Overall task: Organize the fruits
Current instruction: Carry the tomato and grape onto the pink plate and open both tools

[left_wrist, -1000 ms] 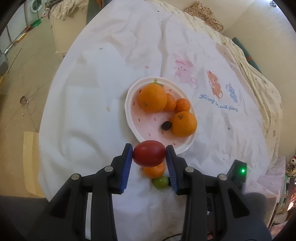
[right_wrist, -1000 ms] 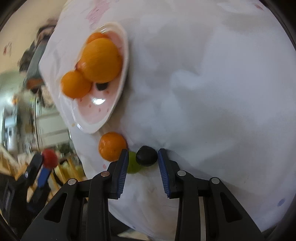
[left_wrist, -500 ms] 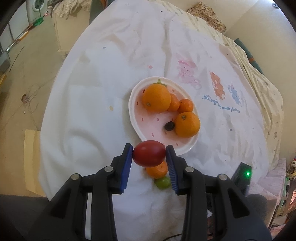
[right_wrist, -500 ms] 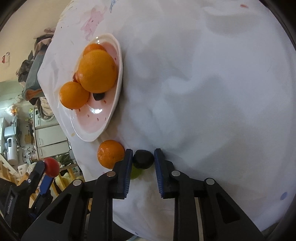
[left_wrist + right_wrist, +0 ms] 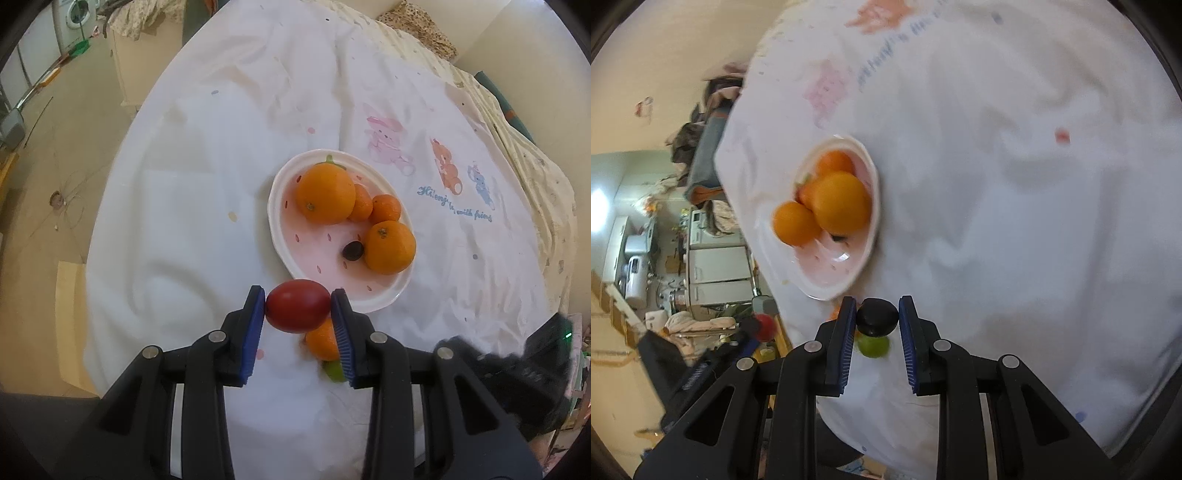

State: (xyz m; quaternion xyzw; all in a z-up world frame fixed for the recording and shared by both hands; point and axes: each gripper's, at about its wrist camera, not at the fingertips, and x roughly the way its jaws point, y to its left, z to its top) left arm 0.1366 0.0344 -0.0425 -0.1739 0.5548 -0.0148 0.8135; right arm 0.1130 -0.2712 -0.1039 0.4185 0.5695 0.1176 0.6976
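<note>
My left gripper [image 5: 297,311] is shut on a red oval fruit [image 5: 297,311] and holds it above the near rim of the pink-and-white plate [image 5: 284,236]. The plate holds several oranges [image 5: 325,193] and a small dark fruit [image 5: 353,251]. A small orange [image 5: 320,342] and a green fruit [image 5: 334,371] lie on the cloth under the left gripper. My right gripper [image 5: 877,320] is shut on a dark round fruit [image 5: 877,320], lifted above the green fruit [image 5: 873,346], near the plate [image 5: 834,284].
A white cloth with cartoon prints [image 5: 447,170] covers the round table. The right gripper's body [image 5: 532,365] shows at the lower right of the left wrist view. Past the table's left edge are bare floor and a cabinet [image 5: 136,74].
My right gripper has closed on the dark fruit and lifted it off the cloth, swinging its view. My left gripper has risen slightly, still holding the red fruit.
</note>
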